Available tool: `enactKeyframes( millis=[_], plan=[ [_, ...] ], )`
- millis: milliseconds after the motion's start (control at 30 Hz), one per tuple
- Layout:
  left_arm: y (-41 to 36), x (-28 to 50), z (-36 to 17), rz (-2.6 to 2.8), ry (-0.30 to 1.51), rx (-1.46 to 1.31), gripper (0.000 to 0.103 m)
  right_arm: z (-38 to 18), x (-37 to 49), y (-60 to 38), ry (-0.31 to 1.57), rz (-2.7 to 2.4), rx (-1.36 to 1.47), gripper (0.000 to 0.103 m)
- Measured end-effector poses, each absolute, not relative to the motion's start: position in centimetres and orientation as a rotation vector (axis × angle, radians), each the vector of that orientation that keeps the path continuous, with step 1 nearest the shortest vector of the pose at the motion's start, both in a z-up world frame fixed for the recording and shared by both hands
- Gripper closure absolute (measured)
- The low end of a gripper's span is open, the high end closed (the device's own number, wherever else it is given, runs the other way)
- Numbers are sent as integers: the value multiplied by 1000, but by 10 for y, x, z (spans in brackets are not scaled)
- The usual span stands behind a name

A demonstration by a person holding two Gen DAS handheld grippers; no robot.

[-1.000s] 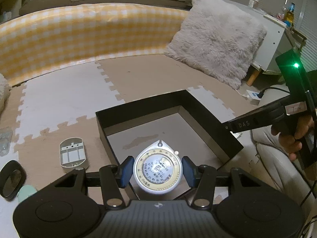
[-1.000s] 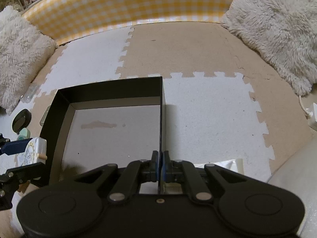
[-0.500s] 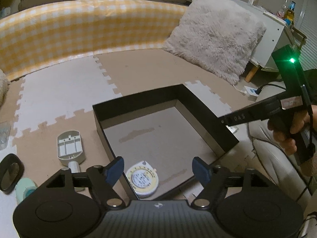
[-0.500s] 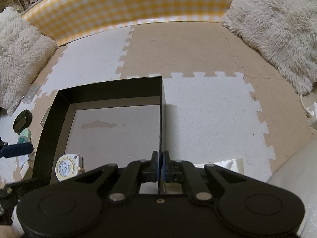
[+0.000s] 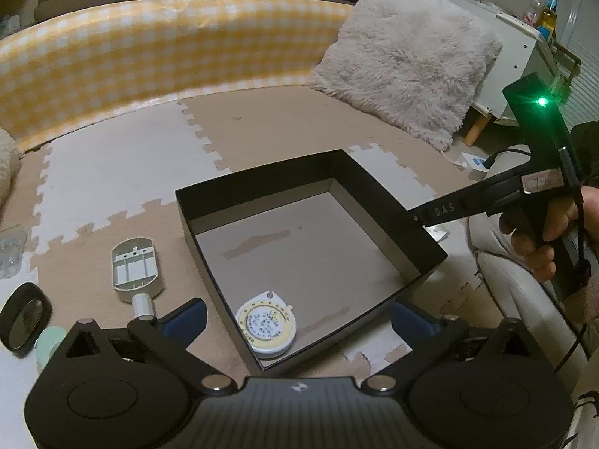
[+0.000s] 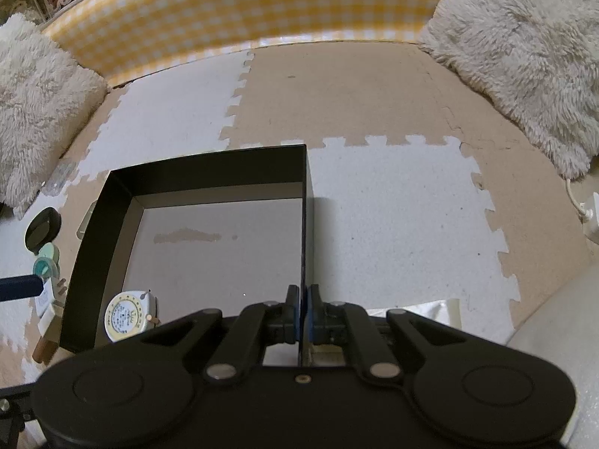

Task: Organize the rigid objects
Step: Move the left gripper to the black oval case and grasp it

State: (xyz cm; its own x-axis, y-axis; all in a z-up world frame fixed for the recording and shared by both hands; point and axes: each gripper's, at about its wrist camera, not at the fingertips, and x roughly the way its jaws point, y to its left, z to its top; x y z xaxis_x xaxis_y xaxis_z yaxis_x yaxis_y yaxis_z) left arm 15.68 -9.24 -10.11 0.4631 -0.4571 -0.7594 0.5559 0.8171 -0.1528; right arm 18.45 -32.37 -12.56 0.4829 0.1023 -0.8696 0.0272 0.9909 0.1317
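A shallow black box (image 5: 258, 179) sits on the foam floor mat. A round white dial with a yellow ring (image 5: 266, 331) lies flat in its near corner, also seen in the right wrist view as the dial (image 6: 125, 316). My left gripper (image 5: 299, 318) hovers just above that corner, its jaws opening wide, with nothing pressed between the blue pads. My right gripper (image 6: 303, 321) is shut on the right wall of the box (image 6: 209, 172); the left wrist view shows the right gripper (image 5: 430, 217) pinching that wall, held by a hand (image 5: 535, 247).
Left of the box lie a grey plastic housing (image 5: 136, 267), a small metal cylinder (image 5: 144, 305), a black oval mirror (image 5: 24, 318) and a mint round piece (image 5: 48, 340). A fluffy cushion (image 5: 404, 75) and a yellow checked bumper (image 5: 149, 48) border the mat.
The left gripper's jaws spread apart and let go of the dial, which dropped into the near corner of the box. The right gripper kept its hold on the box wall.
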Motion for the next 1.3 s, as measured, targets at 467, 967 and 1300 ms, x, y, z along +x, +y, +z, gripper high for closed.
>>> enactKeyframes(
  millis=[467,967,1300],
  plan=[
    [-44,170,-82,-446,825,13,0,-126,184,-324,1072,40,145,99],
    [57,214,-87,-55,808,-237,0,-125,185,-323,1074,40,143,99],
    [96,236,-132,104,846,-381,0,-126,184,-322,1086,38,140,98]
  ],
)
